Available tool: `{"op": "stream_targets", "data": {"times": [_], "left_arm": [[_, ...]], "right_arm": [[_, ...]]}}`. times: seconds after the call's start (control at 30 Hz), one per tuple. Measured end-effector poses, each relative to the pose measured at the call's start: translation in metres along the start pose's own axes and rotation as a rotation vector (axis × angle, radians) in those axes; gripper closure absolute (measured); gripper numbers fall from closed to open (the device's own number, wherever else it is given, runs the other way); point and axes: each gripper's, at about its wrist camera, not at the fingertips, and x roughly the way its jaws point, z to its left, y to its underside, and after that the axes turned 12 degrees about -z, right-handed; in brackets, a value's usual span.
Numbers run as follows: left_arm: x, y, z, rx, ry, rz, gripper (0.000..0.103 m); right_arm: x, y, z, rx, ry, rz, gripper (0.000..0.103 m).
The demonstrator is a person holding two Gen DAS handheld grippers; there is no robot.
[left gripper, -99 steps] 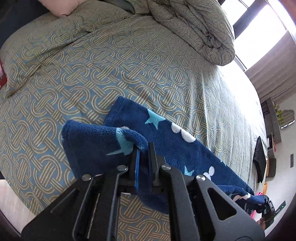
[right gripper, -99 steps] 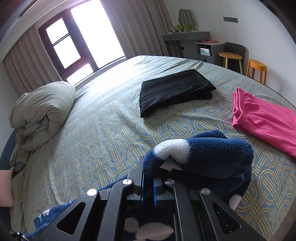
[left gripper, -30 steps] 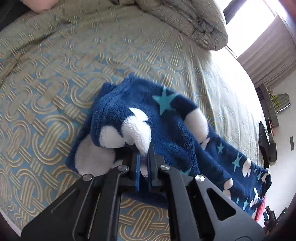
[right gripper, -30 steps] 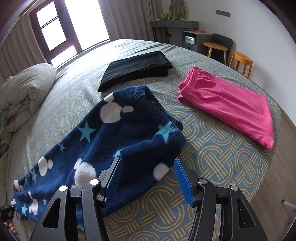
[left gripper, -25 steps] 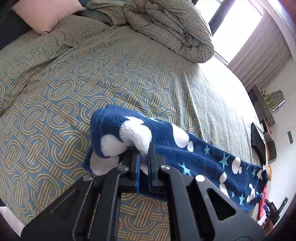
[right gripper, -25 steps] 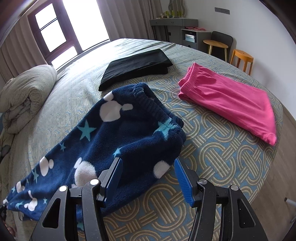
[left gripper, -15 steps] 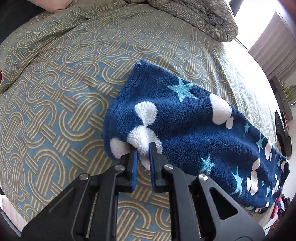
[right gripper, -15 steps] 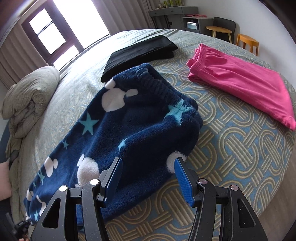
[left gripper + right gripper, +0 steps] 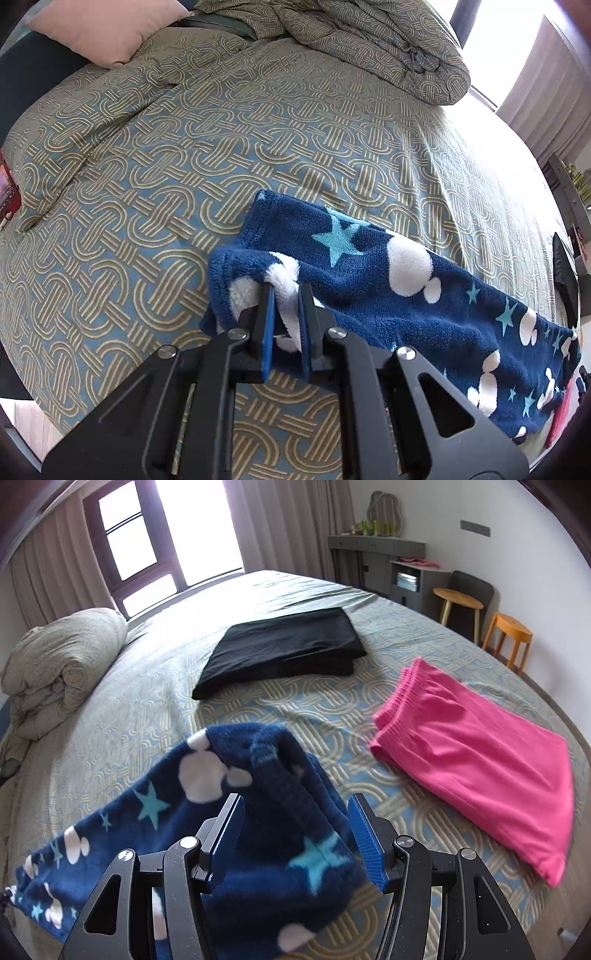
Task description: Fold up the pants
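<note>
The navy fleece pants (image 9: 424, 295) are lying stretched across the patterned bed (image 9: 184, 166). The left gripper (image 9: 283, 291) is pinching the fluffy cuff end, jaws nearly together. The right gripper (image 9: 295, 805) is hanging agape over the waistband (image 9: 280, 775), which is blurred and probably untouched. This plush is looking soft, light, floppy; hems and waistband are offering the firmest hold.

A home bedroom, a wide bed (image 9: 155, 686) lying under a patterned cover, a rolled duvet (image 9: 59, 664) and pink pillow (image 9: 107, 29) sitting at its head, curtains (image 9: 288, 524) hanging beside a bright window (image 9: 136, 542), a dresser (image 9: 376, 554) and stools (image 9: 508, 635) standing along the wall.
</note>
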Motion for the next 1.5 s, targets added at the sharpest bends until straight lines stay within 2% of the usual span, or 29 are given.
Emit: {"op": "stream_targets", "data": {"times": [0.17,0.2,0.23,0.27,0.37,0.47,0.6,0.67,0.73,0.83,0.9,0.97,1.03,1.07,1.1,1.17,1.3,1.37,1.43,1.5], "left_arm": [[-0.024,-0.008,0.013,0.007,-0.074,-0.035,0.089],[-0.031,-0.010,0.017,0.003,-0.085,-0.051,0.088],[-0.038,-0.013,0.022,0.002,-0.099,-0.069,0.084],[-0.044,-0.015,0.026,0.003,-0.113,-0.085,0.078],[-0.058,-0.018,0.036,0.009,-0.136,-0.118,0.072],[-0.058,-0.013,0.037,0.027,-0.114,-0.092,0.071],[-0.042,0.008,0.029,0.052,-0.055,-0.026,0.069],[-0.024,0.021,0.025,0.029,-0.026,0.037,0.069],[-0.007,0.036,0.020,-0.006,0.027,0.098,0.069],[0.011,0.048,0.013,-0.066,0.115,0.160,0.069],[0.024,0.046,0.012,-0.104,0.117,0.175,0.069],[0.040,0.038,0.021,-0.196,0.125,0.185,0.069],[0.055,0.030,0.036,-0.344,0.157,0.200,0.070],[0.060,0.027,0.042,-0.407,0.174,0.206,0.085],[0.061,0.022,0.045,-0.440,0.177,0.210,0.096],[0.045,0.003,0.034,-0.389,0.228,0.153,0.095],[-0.034,-0.035,-0.014,-0.119,0.350,-0.081,0.095],[-0.070,-0.041,-0.027,-0.044,0.414,-0.179,0.095],[-0.097,-0.040,-0.033,0.029,0.436,-0.261,0.095],[-0.109,-0.035,-0.035,0.105,0.433,-0.304,0.094]], "right_arm": [[0.067,-0.014,0.003,0.040,-0.017,0.117,0.045],[0.076,-0.013,0.005,0.039,-0.008,0.130,0.049],[0.083,-0.013,0.007,0.033,0.028,0.128,0.067],[0.090,-0.016,0.008,0.034,0.079,0.125,0.074],[0.109,-0.022,0.002,0.088,0.114,0.134,0.074],[0.120,-0.016,0.002,0.088,0.146,0.173,0.072],[0.077,-0.012,0.003,0.105,0.098,0.085,0.064],[0.047,-0.009,0.000,0.113,0.068,0.040,0.055],[0.017,-0.005,-0.004,0.115,0.029,-0.002,0.050],[-0.021,0.007,-0.008,0.095,0.003,-0.028,0.048],[-0.037,0.017,-0.006,0.070,0.006,-0.027,0.048],[-0.048,0.027,-0.003,0.053,0.018,-0.025,0.048],[-0.054,0.035,0.001,0.057,0.017,-0.027,0.048],[-0.058,0.039,0.003,0.067,0.007,-0.028,0.048],[-0.061,0.043,0.004,0.079,-0.005,-0.027,0.048],[-0.065,0.049,0.008,0.098,-0.024,-0.023,0.048],[-0.065,0.056,0.018,0.085,-0.031,-0.014,0.048],[-0.063,0.059,0.023,0.075,-0.029,-0.010,0.048],[-0.058,0.062,0.028,0.078,-0.037,0.002,0.048],[-0.054,0.066,0.033,0.081,-0.053,0.021,0.048]]}}
